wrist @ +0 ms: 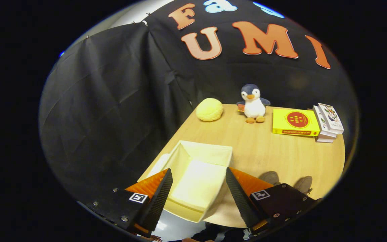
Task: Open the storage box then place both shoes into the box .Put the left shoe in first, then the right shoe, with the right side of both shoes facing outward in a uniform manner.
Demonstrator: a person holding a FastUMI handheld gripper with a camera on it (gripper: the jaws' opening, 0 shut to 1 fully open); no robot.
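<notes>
Gripper view: claw (pixel 198 183) wide above open storage box (pixel 200 158) at table (pixel 274 151) edge.

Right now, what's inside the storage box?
Nothing visible: the storage box is open, its pale floor bare. The open gripper straddles it, fingers covering the near corners.

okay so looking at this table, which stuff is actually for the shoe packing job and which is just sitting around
For the job:
- storage box, open, between the fingers
- two shoes, beyond the right finger
- gripper, fingers apart, holding nothing

Just lying about:
- penguin toy
- yellow ball
- yellow box
- stacked books
</notes>
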